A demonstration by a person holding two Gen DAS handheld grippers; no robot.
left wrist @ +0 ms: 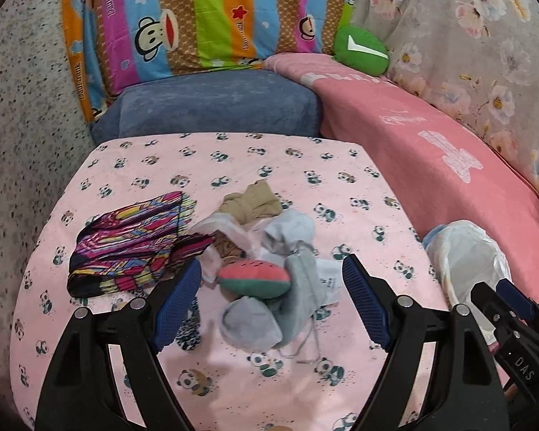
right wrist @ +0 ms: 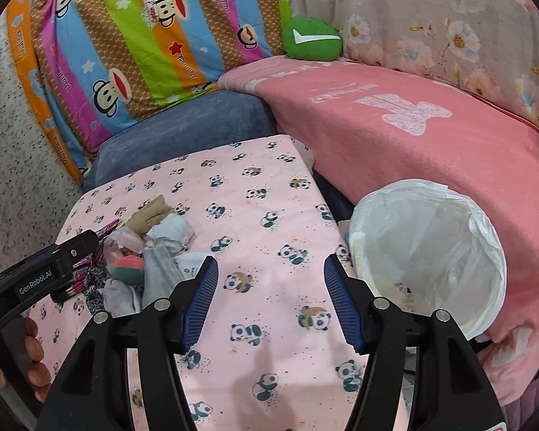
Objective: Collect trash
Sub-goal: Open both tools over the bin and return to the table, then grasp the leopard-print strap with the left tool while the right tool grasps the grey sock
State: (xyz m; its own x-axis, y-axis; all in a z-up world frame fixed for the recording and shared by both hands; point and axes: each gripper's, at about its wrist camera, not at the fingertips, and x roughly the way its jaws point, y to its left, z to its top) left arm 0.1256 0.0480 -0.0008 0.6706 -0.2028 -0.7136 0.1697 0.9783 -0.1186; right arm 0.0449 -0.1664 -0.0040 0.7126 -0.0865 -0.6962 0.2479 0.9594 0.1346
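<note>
We hold the left tongs (left wrist: 271, 300) wide, with nothing gripped, above the pile of socks and wrappers (left wrist: 258, 262) on the panda-print worktop (left wrist: 233, 377). Our right tongs (right wrist: 271, 300) gape empty beside the white-lined bin (right wrist: 427, 251), just past the worktop's right edge.

The left claw (left wrist: 271, 298) fills the lower part of its own view, jaws spread wide with nothing pinched. The right claw (right wrist: 271, 301) likewise stands parted and empty. A hand (right wrist: 32, 362) grips the left claw's handle at the lower left of the right view.
</note>
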